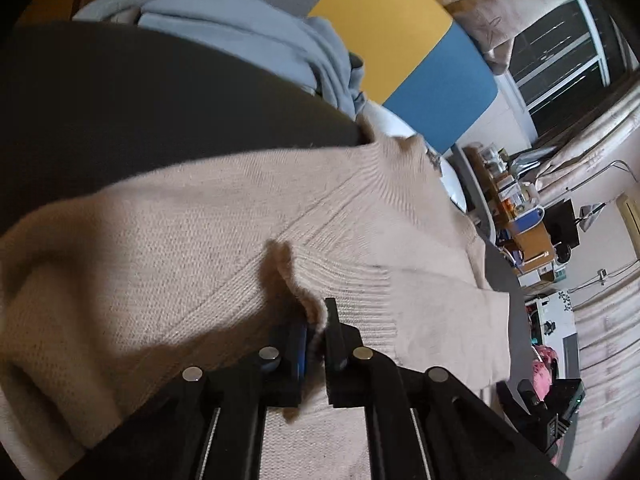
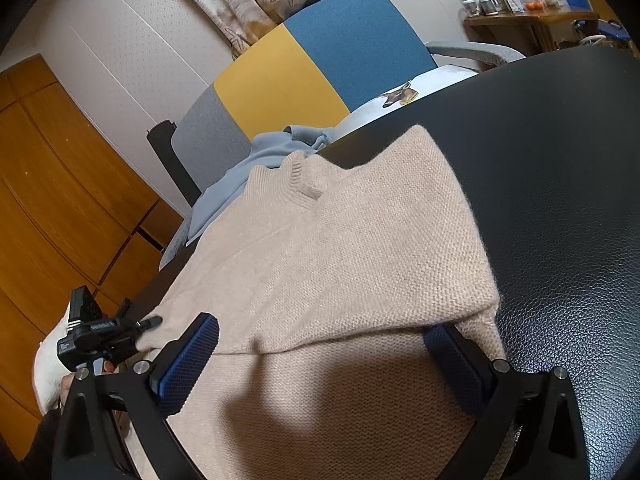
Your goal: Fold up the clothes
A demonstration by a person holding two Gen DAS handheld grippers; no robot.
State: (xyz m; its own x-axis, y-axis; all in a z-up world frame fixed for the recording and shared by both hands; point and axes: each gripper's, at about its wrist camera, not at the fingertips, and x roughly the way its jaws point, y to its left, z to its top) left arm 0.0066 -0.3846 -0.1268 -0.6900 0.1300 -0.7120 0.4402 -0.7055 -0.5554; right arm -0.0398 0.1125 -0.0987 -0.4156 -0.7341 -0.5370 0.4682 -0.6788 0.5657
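sweater (image 2: 340,264), beige knit, lies spread on the black leather-look surface (image 2: 560,200), its collar end toward the patchwork chair (image 2: 320,64) behind the surface and partly hanging over that far edge. a pale blue garment (image 2: 240,176) is heaped on the chair seat just past the collar, apparently waiting its turn.

left tool (image 1: 316,328) has its fingers nearly together, pinching a ribbed edge of the sweater, likely a cuff or hem, which stands up as a small peak between the pads. right tool (image 2: 320,352) is spread wide, one blue pad on each side of a rounded fold of knit; the fabric passes between the fingers but the pads do not press on it, so it grips nothing that i can see. the left tool also shows at the sweater's near left edge in the right wrist view.

judging by how it lies, one layer is already doubled over the body, so the fold looks begun but not finished: the shape is uneven, the collar overhangs and a ribbed end is lifted off the knit. squaring it up and the blue garment remain.
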